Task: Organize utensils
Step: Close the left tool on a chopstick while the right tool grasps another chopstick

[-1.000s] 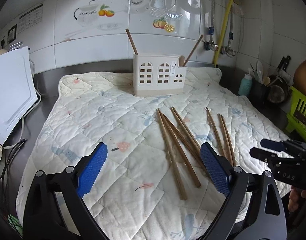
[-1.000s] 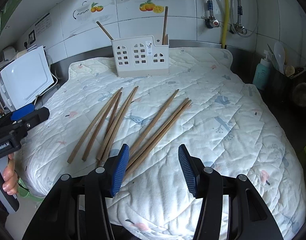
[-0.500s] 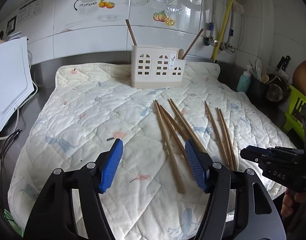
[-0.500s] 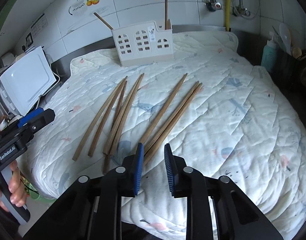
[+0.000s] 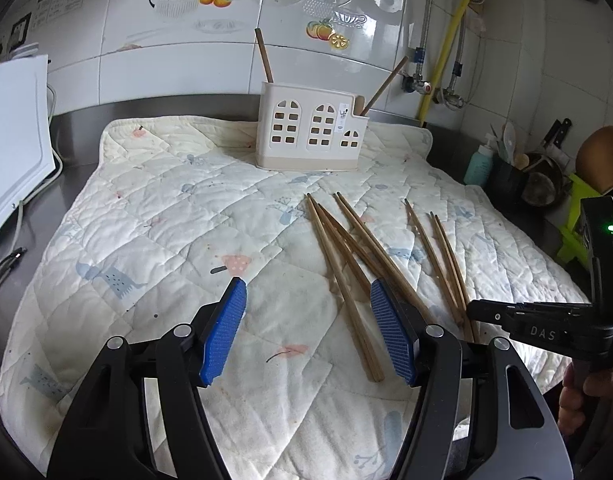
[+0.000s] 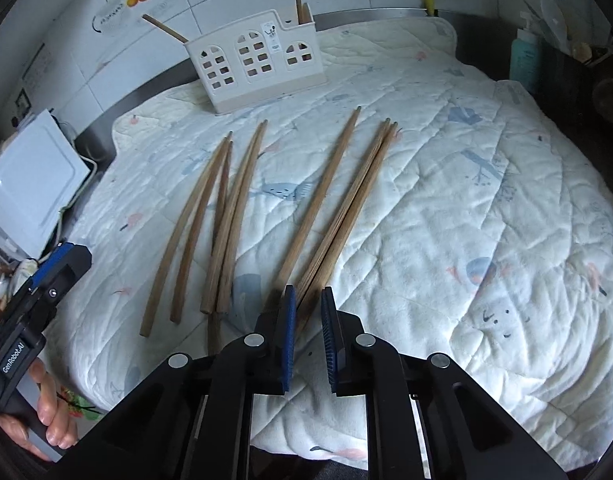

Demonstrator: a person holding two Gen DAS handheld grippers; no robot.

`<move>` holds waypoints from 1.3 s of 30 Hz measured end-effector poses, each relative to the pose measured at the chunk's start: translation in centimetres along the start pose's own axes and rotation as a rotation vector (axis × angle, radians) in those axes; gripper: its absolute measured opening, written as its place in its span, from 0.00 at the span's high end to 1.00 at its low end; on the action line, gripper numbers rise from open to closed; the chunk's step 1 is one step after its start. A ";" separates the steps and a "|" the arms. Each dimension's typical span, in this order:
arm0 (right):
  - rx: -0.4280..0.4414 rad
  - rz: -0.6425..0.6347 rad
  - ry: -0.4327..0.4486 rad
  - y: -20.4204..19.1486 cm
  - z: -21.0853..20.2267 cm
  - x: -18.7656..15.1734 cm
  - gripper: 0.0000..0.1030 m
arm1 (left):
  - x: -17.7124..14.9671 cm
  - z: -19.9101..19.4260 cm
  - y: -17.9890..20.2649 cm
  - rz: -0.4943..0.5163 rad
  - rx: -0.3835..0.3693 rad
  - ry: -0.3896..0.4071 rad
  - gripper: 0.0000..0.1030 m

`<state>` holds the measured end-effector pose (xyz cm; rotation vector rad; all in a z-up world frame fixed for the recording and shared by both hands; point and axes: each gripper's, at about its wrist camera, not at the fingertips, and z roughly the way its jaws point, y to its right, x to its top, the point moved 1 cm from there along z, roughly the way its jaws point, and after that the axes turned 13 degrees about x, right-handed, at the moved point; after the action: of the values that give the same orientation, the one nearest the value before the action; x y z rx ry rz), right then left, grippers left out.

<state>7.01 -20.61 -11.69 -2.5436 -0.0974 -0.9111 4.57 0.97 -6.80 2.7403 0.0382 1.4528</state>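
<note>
Several wooden chopsticks point(image 6: 234, 216) lie loose on a quilted mat point(image 6: 486, 216); they also show in the left wrist view point(image 5: 346, 264). A white house-shaped utensil holder point(image 5: 310, 136) stands at the mat's far edge with two chopsticks in it; it also shows in the right wrist view point(image 6: 254, 60). My left gripper point(image 5: 306, 312) is open and empty, just left of the chopsticks' near ends. My right gripper point(image 6: 306, 308) is narrowed to a small gap around the near ends of the right-hand chopstick pair point(image 6: 346, 216); I cannot tell whether the pads touch them.
A white board point(image 5: 14, 140) leans at the left with cables beside it. A teal bottle point(image 6: 524, 56) and a dark pot of utensils point(image 5: 518, 172) stand at the right. A green rack point(image 5: 578, 216) is at the far right. The tiled wall is behind.
Both grippers' jaws have narrowed over the second, the right one almost fully. The right gripper has moved forward and down onto the near ends of the right-hand chopsticks.
</note>
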 end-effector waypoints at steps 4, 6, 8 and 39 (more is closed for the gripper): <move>-0.055 0.007 -0.007 -0.3 0.0 -0.1 0.90 | -0.1 0.6 -0.5 -0.014 -0.031 -0.005 0.38; -0.073 0.011 -0.010 -0.5 0.1 -0.2 0.92 | -0.1 1.0 -0.8 -0.019 -0.050 -0.007 0.38; -0.106 0.007 -0.010 -1.0 0.3 -0.2 0.93 | -0.1 1.3 -1.1 -0.021 -0.061 -0.009 0.38; -0.238 -0.063 0.046 0.3 -0.9 -0.2 0.93 | -1.4 4.0 2.1 -0.023 -0.147 -0.156 0.60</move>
<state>6.33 -21.24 -11.29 -2.7483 -0.0580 -1.0613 7.09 -1.24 -10.13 2.7135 -0.0397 1.1813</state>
